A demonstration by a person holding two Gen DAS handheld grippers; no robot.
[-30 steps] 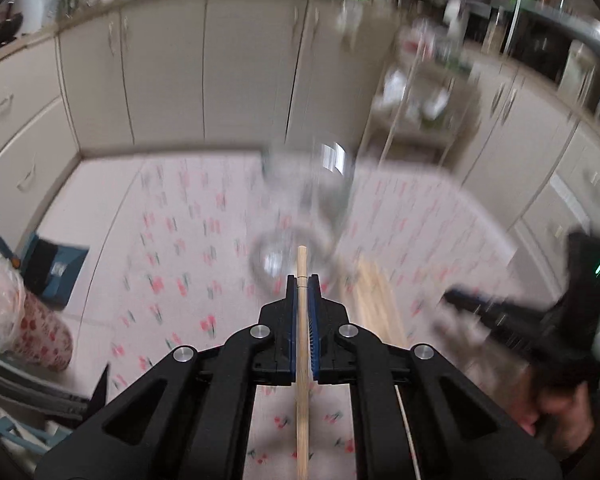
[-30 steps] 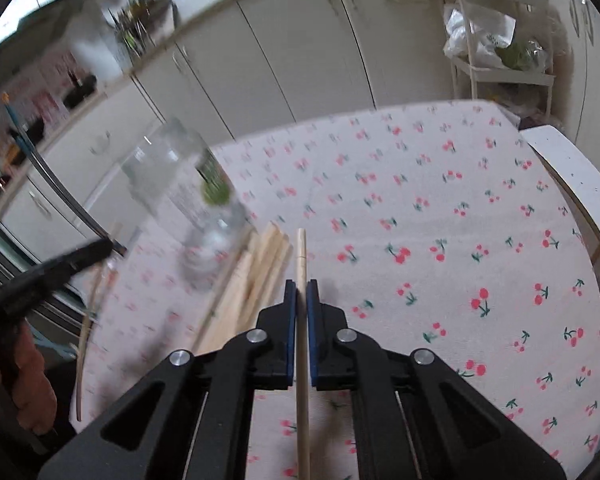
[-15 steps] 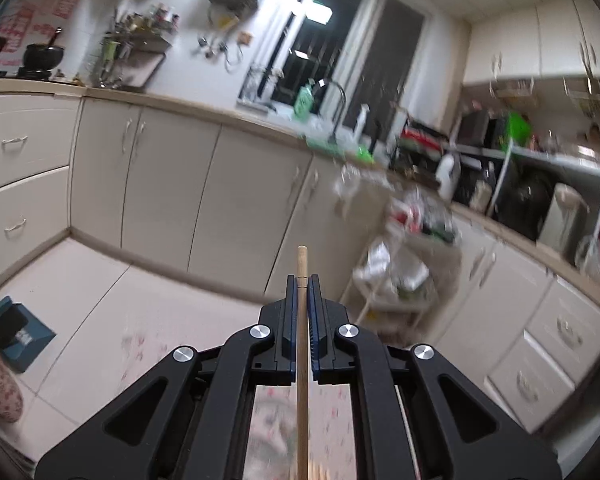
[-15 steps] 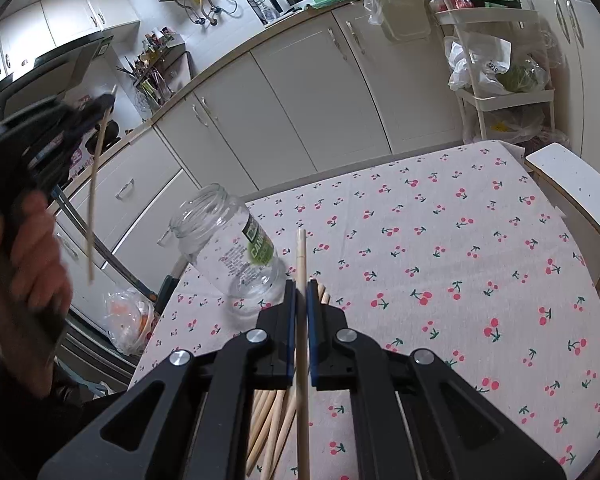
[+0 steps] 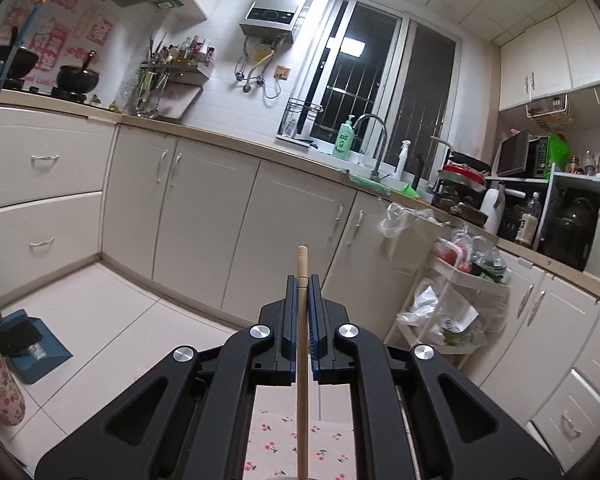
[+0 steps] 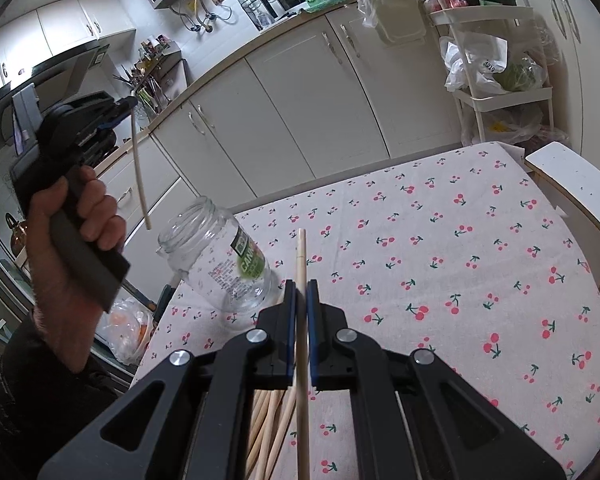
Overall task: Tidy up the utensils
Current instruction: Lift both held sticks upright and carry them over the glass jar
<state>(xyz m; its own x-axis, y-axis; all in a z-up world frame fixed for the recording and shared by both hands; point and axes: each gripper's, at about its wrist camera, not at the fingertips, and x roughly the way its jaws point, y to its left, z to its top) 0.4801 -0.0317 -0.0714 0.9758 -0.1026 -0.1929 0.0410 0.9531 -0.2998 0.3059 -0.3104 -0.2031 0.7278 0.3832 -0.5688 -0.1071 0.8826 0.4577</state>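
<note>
A: Holding steady, the right gripper [image 6: 300,286] is clamping one wooden chopstick [image 6: 301,256] between its closed jaws, tip poking out over the cherry-print tablecloth [image 6: 440,260]. Underneath it, the loose bundle of chopsticks [image 6: 266,428] is lying on the cloth, waiting

B: And the left one?

A: That is what is changing. A second ago the left gripper [image 6: 126,106] was low over the table beside the jar; now it is lifted up and away, its own camera looking across at the kitchen cabinets [image 5: 204,216] and window [image 5: 380,92] instead of the cloth. It is pinching a thin stick [image 6: 138,172], which is dangling down from the closed jaws, its lower tip hanging just above and to the left of the glass jar [image 6: 220,260]

B: So nothing is in the jar yet?

A: Looking empty, and it is tilting, mouth toward the person's hand [image 6: 76,220]. I am judging the left stick is being raised to drop in end-first, so a picked-up stick is on its way to storage. The hand is gripping the handle with the gripper pointing roughly level
</note>
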